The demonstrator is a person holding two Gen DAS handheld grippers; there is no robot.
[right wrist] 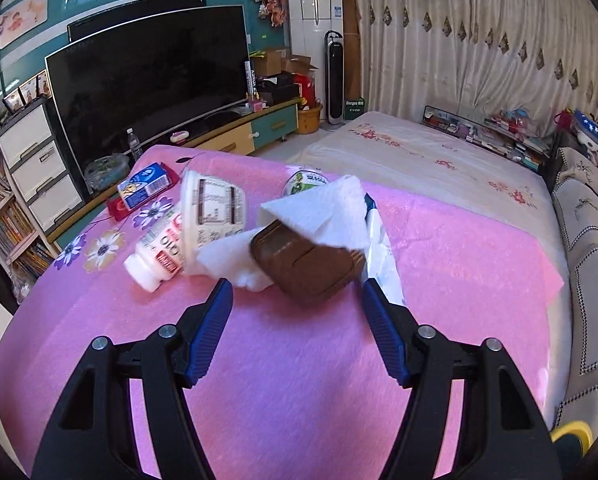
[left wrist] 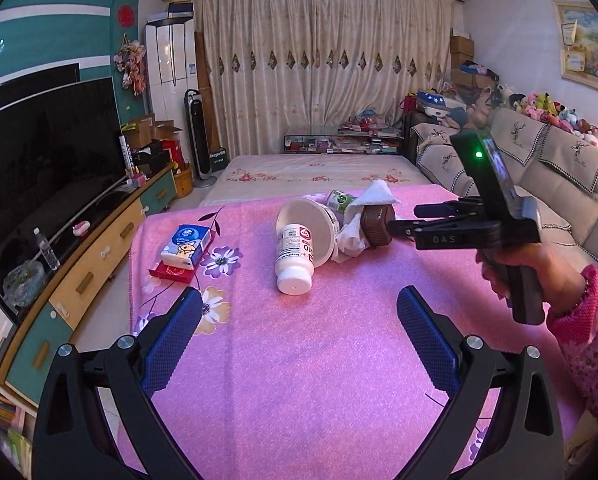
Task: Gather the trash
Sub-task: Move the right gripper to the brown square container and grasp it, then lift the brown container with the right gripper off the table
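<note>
A pile of trash lies on the pink cloth (left wrist: 299,360): a white bottle (left wrist: 294,258) on its side, a white tub (left wrist: 311,228), a brown tray (left wrist: 377,224), crumpled white tissue (left wrist: 375,194) and a green-labelled cup (left wrist: 339,200). My left gripper (left wrist: 299,316) is open and empty, short of the bottle. In the right wrist view my right gripper (right wrist: 297,300) is open, its fingertips just before the brown tray (right wrist: 303,264), with tissue (right wrist: 323,212) over it, the tub (right wrist: 213,208) and bottle (right wrist: 155,256) to the left. A white plastic wrapper (right wrist: 383,248) lies beside the right finger.
A blue tissue pack (left wrist: 187,246) on a red packet sits at the cloth's left. A TV (left wrist: 47,160) on a low cabinet stands left, a bed (left wrist: 319,174) lies beyond, a sofa (left wrist: 559,184) stands right.
</note>
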